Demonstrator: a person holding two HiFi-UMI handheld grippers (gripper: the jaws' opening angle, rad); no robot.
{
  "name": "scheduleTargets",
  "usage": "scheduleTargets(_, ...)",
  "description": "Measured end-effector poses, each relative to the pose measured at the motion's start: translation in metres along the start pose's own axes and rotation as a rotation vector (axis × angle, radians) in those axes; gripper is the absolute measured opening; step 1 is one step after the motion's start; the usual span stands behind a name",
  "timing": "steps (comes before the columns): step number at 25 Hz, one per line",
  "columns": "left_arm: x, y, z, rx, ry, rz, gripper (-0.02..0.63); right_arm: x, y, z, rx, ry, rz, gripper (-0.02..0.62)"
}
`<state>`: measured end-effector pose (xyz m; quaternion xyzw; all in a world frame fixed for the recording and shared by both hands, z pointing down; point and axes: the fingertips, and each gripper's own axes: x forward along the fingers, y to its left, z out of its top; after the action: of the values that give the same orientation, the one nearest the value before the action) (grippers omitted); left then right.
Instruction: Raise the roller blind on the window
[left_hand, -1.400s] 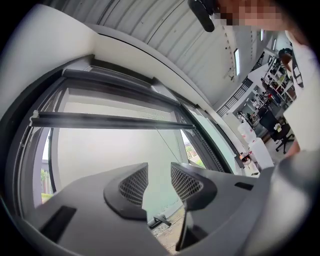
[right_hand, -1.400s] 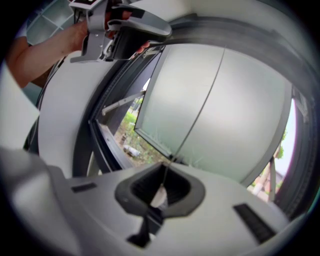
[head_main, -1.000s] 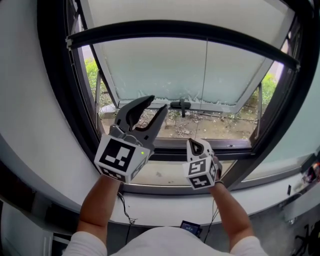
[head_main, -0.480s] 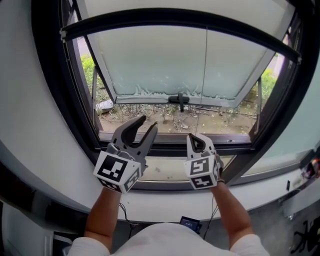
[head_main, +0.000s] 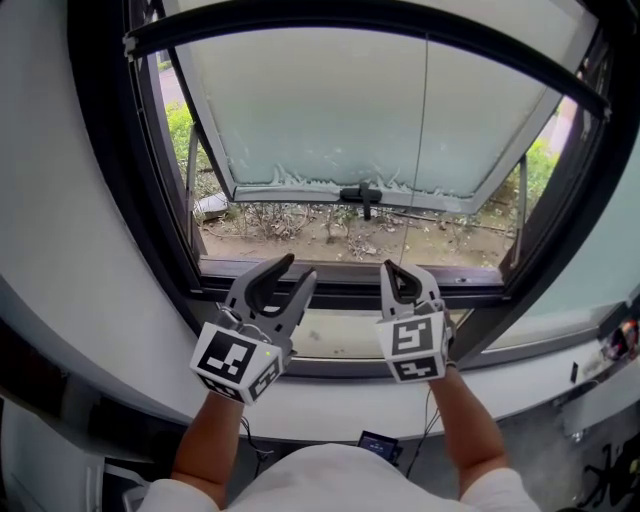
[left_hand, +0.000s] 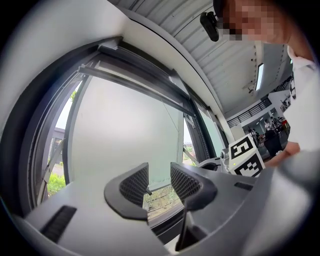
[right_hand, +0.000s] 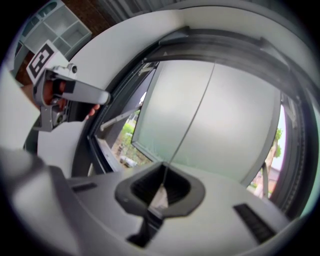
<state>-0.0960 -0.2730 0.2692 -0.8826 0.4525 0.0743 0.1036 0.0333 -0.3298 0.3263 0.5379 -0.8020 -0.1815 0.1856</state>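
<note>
The roller blind's dark bottom bar (head_main: 370, 14) curves across the top of the head view, with pale blind fabric just above it. A thin pull cord (head_main: 418, 150) hangs from there down to my right gripper (head_main: 398, 270). That gripper is shut on the cord (right_hand: 192, 112), which runs straight into its closed jaws (right_hand: 162, 182). My left gripper (head_main: 295, 272) hovers beside it over the sill, open, and its fingers (left_hand: 135, 185) have nothing between them. The two grippers stand side by side, apart.
Behind the cord a frosted sash (head_main: 330, 110) tilts outward, with a black handle (head_main: 362, 195) on its lower edge. Gravel and plants lie outside. A dark window frame (head_main: 150, 230) rings the opening above a pale sill (head_main: 330, 338). A cable and a small device (head_main: 380, 446) hang below.
The blind's bottom bar has climbed toward the top of the view. My left gripper has dropped from in front of the pane to sill height. The right gripper stays shut on the cord.
</note>
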Motion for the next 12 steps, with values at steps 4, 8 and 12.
scheduleTargets(4,-0.005,-0.004,-0.002,-0.013,0.003,-0.007,0.152,-0.003,-0.003,0.009,0.002,-0.019,-0.003,0.021)
scheduleTargets(8,-0.007,-0.009,-0.007,-0.026,0.014,-0.016,0.152,-0.006,-0.007,0.020,0.003,-0.044,-0.009,0.021)
scheduleTargets(12,-0.007,-0.012,-0.014,-0.038,0.029,-0.024,0.152,-0.009,-0.015,0.033,0.009,-0.075,-0.023,0.021)
